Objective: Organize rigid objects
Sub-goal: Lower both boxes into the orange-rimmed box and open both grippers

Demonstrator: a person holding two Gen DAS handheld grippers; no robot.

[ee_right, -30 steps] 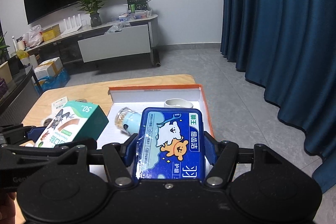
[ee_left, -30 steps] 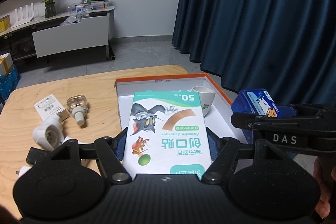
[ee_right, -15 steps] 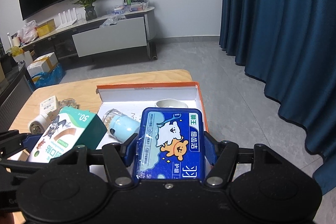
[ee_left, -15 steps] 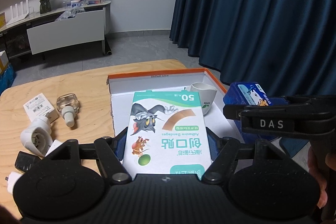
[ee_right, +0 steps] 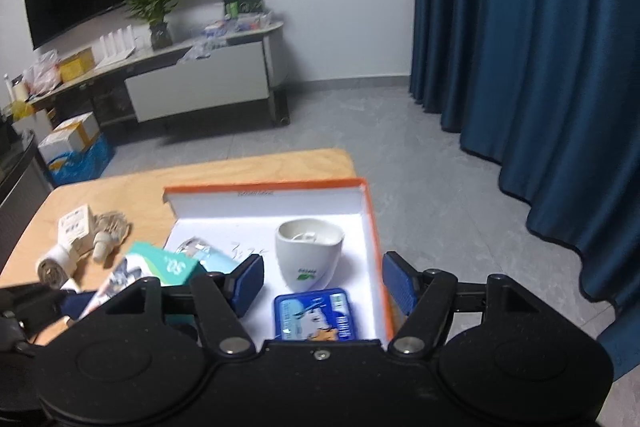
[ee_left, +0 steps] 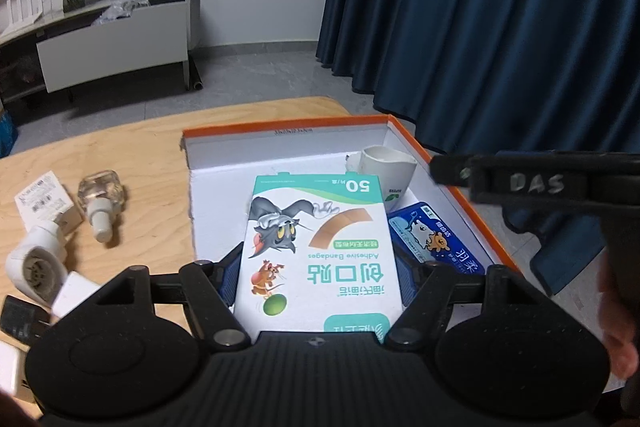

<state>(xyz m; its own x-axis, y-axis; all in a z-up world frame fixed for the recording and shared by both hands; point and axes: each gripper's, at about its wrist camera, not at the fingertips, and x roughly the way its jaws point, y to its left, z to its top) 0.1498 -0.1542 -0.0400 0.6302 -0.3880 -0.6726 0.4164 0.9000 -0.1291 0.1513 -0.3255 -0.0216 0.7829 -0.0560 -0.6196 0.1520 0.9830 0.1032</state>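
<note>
— Where do our tongs stand? Our left gripper (ee_left: 318,269) is clamped on the bandage box (ee_left: 316,251), pads pressed on its two long sides, and the box hangs over the white floor of the orange-rimmed tray (ee_left: 460,187).

— And our right gripper (ee_right: 322,281)? Its jaws are opening with nothing pinched between them; the blue tin (ee_right: 315,315) lies flat in the tray below them, just in front of the white cup (ee_right: 309,255).

— How will the box handle? We judge it light cardboard, stiff at the edges but easy to dent, so our hold on the long sides suits it. The tin looks hard and glossy, likely slippery; we would take it across its short width.

— What is outside the tray? On the wooden table (ee_left: 140,155) lie a clear bottle (ee_left: 102,197) and a white plug (ee_left: 36,263).
</note>
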